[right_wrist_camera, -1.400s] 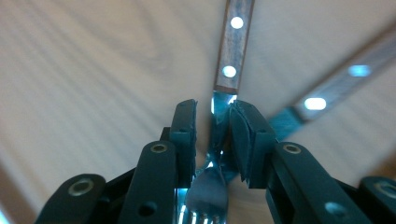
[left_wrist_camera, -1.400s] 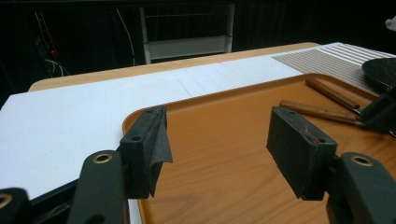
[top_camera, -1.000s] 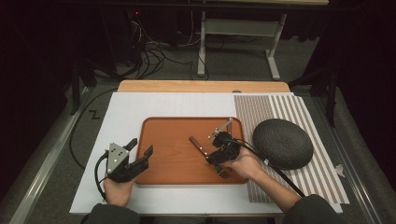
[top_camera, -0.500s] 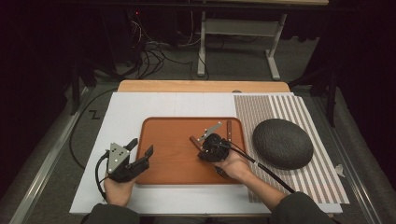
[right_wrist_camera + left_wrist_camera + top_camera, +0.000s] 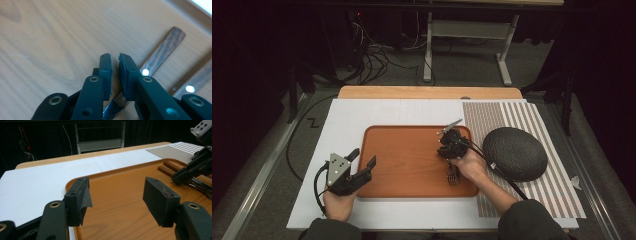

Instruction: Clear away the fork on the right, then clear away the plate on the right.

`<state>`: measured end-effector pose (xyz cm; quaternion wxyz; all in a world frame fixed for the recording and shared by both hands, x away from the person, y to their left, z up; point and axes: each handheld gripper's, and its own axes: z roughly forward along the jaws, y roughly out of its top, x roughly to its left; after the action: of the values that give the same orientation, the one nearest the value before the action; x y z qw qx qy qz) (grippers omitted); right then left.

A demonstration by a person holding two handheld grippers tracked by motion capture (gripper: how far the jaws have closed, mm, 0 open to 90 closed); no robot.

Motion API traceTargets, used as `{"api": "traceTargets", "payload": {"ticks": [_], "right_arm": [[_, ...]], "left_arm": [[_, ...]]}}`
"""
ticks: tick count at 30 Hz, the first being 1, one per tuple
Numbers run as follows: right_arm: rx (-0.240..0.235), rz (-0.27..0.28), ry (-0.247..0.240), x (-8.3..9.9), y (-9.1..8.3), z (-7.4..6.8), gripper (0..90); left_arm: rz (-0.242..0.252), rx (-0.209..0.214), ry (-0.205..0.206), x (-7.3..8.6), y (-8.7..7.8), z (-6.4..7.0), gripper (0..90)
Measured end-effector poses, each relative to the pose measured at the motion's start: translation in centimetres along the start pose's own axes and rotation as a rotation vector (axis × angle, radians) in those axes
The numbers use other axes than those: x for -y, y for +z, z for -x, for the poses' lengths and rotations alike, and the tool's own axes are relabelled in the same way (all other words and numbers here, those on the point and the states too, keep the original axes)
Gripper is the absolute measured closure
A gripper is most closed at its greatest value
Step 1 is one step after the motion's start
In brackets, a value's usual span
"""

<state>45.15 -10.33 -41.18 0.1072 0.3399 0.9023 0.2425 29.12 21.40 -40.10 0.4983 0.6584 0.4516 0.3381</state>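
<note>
A person sits at a table with a two-jaw gripper in each hand. An orange-brown tray [image 5: 402,165] lies on a white mat [image 5: 342,120]. Near the tray's right edge lies cutlery with dark wooden handles: a fork [image 5: 453,175] shows its tines toward the tray's near edge, just beside the person's right hand [image 5: 469,167]. The right gripper [image 5: 114,65] is over the tray, its jaws drawn close with only a thin gap, straddling the metal shaft of a wooden-handled piece [image 5: 162,51]; whether they actually pinch it cannot be told. A second handle [image 5: 197,80] lies alongside. The left gripper [image 5: 362,165] rests at the tray's left edge, jaws spread wide around nothing. A dark grey dome [image 5: 514,152] sits on a striped mat [image 5: 512,115] beyond the tray's right edge.
</note>
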Motion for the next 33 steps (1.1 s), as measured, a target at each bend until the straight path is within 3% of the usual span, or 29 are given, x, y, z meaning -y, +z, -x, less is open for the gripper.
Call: {"api": "traceTargets", "payload": {"ticks": [4, 7, 9, 11, 13, 25, 33], "right_arm": [[0.011, -0.007, 0.018, 0.2, -0.3, 0.6, 73.6], [-0.011, 0.049, 0.014, 0.2, -2.0, 0.7, 66.1], [-0.012, 0.057, 0.005, 0.2, -2.4, 0.8, 64.7], [0.025, 0.057, -0.020, 0.4, -3.4, 0.8, 62.2], [0.101, 0.059, -0.094, 1.1, -5.2, 1.0, 61.7], [0.161, 0.073, -0.145, 3.2, -9.0, 2.1, 59.5], [0.195, 0.120, -0.121, 5.1, -11.9, 3.5, 56.0]], "left_arm": [[-0.003, 0.001, -0.003, 0.0, 0.0, -0.1, 38.0], [-0.004, 0.003, -0.007, 0.0, 0.0, -0.1, 37.9], [-0.005, 0.002, -0.008, 0.1, 0.0, -0.2, 37.9], [-0.006, 0.003, -0.010, 0.1, 0.0, -0.3, 37.9], [-0.008, 0.005, -0.010, 0.1, 0.1, -0.3, 37.8], [-0.009, 0.011, -0.005, 0.0, 0.2, -0.2, 37.8], [-0.008, 0.010, -0.001, 0.0, 0.1, -0.1, 37.8]]}}
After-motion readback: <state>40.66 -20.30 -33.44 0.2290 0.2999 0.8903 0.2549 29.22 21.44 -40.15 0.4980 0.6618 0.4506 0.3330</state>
